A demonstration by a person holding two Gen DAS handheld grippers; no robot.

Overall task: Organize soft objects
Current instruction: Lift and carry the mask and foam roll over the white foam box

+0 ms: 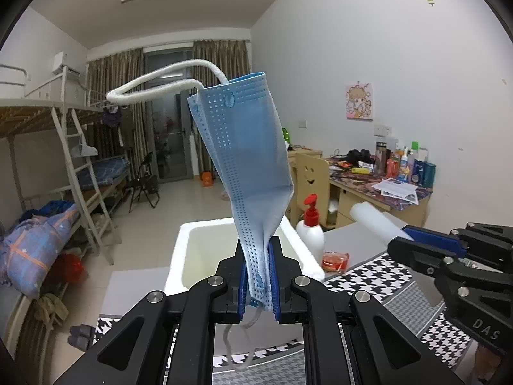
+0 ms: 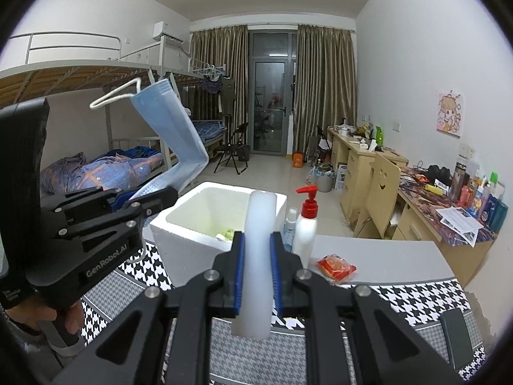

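My left gripper [image 1: 258, 250] is shut on a folded blue face mask [image 1: 243, 147], which stands up from the pads with its white ear loop [image 1: 154, 86] arching left. The same mask [image 2: 173, 138] and left gripper [image 2: 150, 197] show at the left of the right wrist view. My right gripper [image 2: 257, 247] is shut on a white foam stick [image 2: 258, 256] that points up between the pads; that stick [image 1: 375, 221] and right gripper [image 1: 407, 237] appear at the right of the left wrist view. A white foam box [image 2: 179, 234] stands open just beyond both grippers, above the houndstooth mat.
A white pump bottle [image 2: 306, 224] with a red top and a small clear bottle [image 2: 290, 224] stand right of the box. A red snack packet [image 2: 336, 268] lies on the grey table [image 2: 384, 260]. A dark phone [image 2: 457, 337] rests on the mat at right. A hand [image 2: 48, 317] holds the left gripper's handle.
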